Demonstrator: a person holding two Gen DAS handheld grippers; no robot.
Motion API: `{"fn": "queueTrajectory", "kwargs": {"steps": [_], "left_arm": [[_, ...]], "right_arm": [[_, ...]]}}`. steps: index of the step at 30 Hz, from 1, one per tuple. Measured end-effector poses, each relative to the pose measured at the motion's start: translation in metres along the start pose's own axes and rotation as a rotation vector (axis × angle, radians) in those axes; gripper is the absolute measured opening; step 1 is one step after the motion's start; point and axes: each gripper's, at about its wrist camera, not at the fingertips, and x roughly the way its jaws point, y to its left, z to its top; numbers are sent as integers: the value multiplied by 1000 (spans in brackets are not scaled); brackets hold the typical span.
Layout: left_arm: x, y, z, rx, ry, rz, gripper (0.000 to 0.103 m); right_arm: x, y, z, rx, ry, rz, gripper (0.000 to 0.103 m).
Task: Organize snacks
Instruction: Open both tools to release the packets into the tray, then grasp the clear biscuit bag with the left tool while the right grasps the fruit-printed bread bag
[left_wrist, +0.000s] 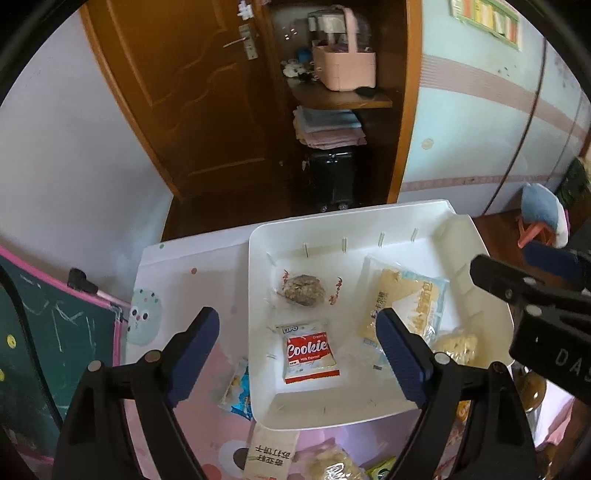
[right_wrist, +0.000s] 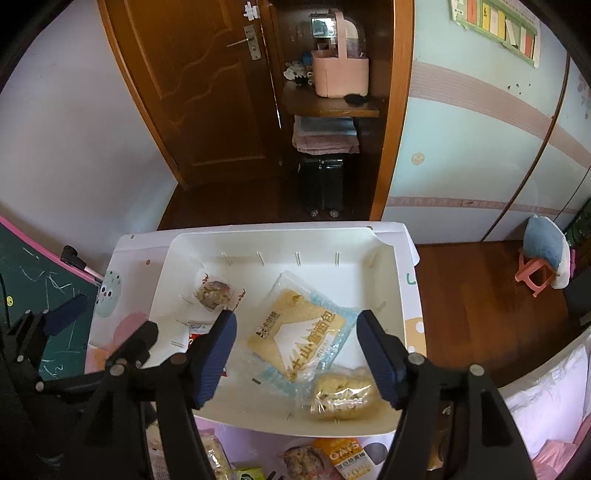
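Observation:
A white tray (left_wrist: 258, 280) sits on a small table with a pink cartoon cover. In it lie a red Cookie packet (left_wrist: 309, 353), a clear-wrapped brown cake (left_wrist: 303, 290), a large yellow bread bag (left_wrist: 406, 306) and a small wrapped yellow pastry (left_wrist: 456, 341). My left gripper (left_wrist: 295, 354) is open and empty above the tray's left side. My right gripper (right_wrist: 297, 354) is open and empty above the bread bag (right_wrist: 299, 332) and the pastry (right_wrist: 341, 395), with the tray (right_wrist: 388, 295) below. The brown cake (right_wrist: 214, 293) lies at the tray's back left.
Loose snacks lie on the table in front of the tray: a blue packet (left_wrist: 236, 391), a beige cracker pack (left_wrist: 271, 456), an orange oats pack (right_wrist: 343, 456) and a wrapped cake (right_wrist: 301, 461). A chalkboard (left_wrist: 48, 350) stands left. A wooden door (left_wrist: 192, 92) is behind.

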Motion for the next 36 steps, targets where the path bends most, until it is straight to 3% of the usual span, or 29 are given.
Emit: {"fn": "queueTrajectory", "kwargs": {"steps": [17, 22, 36], "left_arm": [[-44, -4, -15, 38, -45, -26, 87], [-63, 4, -24, 20, -57, -42, 87], [-119, 42, -87, -17, -102, -90, 88]], "right_arm": [[-31, -3, -13, 30, -21, -9, 69], [-50, -2, -25, 20, -46, -54, 69], [-108, -16, -85, 103, -90, 6, 69]]}}
